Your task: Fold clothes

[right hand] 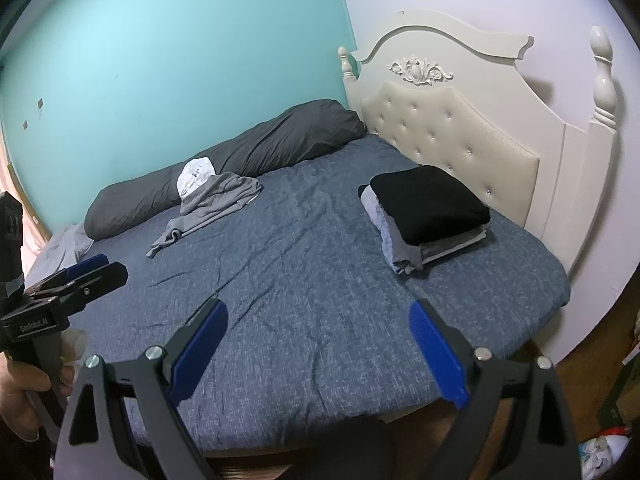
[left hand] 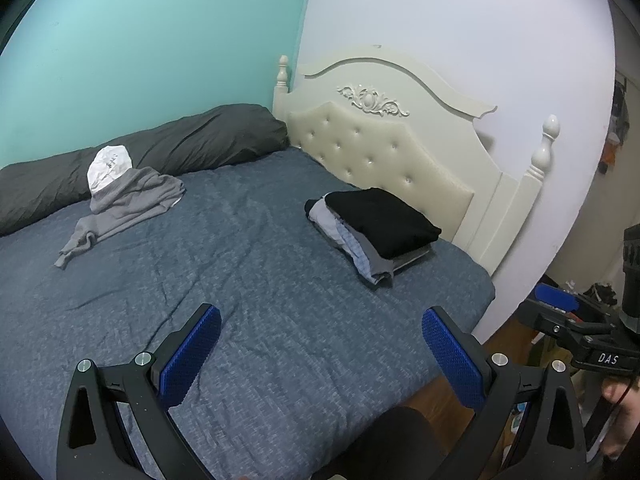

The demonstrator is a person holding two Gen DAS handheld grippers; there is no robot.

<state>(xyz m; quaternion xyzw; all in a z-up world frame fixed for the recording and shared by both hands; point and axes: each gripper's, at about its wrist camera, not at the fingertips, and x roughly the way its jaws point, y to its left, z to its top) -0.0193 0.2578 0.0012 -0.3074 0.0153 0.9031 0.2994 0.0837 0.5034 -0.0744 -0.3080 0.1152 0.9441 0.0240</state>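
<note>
Grey hoodie (left hand: 128, 200) crumpled on bed (left hand: 248, 288), well beyond both grippers' fingers; left gripper (left hand: 322, 354) and right gripper (right hand: 320, 350) spread apart, holding nothing.

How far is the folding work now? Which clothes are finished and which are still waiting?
Done: a stack of folded clothes, black piece on top, sits near the headboard. In hand: nothing; the left gripper and right gripper are both open and empty above the bed. Left: the crumpled gray garment and the white one beside the dark pillow.
</note>
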